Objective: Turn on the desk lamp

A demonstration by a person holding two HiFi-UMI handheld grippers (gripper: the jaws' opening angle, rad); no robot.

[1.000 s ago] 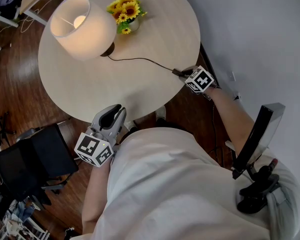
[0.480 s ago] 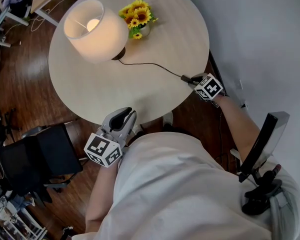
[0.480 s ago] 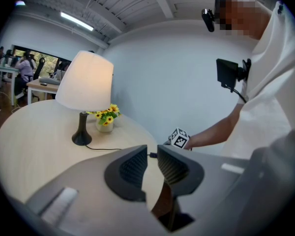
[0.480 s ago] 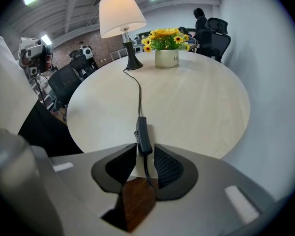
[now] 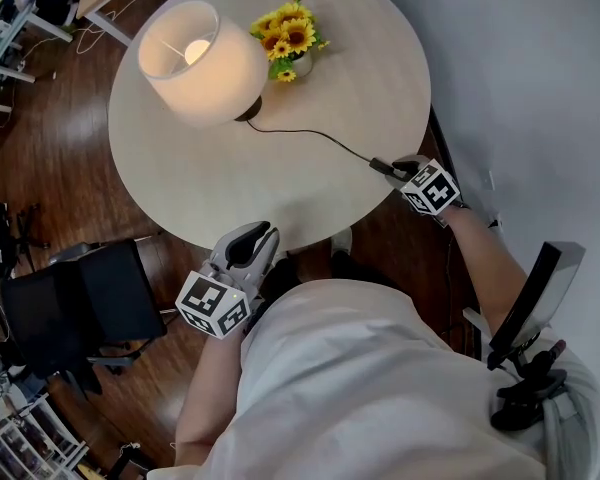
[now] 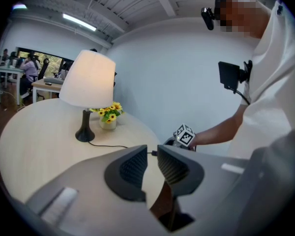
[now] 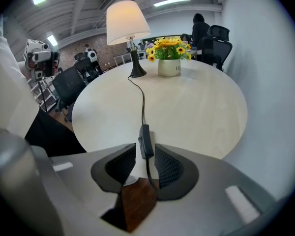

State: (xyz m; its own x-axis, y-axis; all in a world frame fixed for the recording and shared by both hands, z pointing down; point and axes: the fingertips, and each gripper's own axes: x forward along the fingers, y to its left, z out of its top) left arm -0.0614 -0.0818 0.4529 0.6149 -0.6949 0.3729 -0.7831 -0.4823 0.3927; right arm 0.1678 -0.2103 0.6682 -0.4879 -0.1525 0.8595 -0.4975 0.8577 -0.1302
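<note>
Desk lamp stood lit and upright on the round tabletop, well ahead of both grippers, its shade glowing. A black office chair stood on the wood floor to the left of the left hand-held gripper. That gripper was off the tabletop edge on the person's side, its jaws a narrow gap apart with nothing between them. The right hand-held gripper was at the tabletop's near right rim, its jaws opening. The pads were released, with a visible gap on the left side. A vase of sunflowers stood just beside the lamp base, far ahead of the right gripper. A black cord ran from the lamp base across the tabletop to that gripper. Its inline switch lay between the opening jaws, nearer the right pad.
</note>
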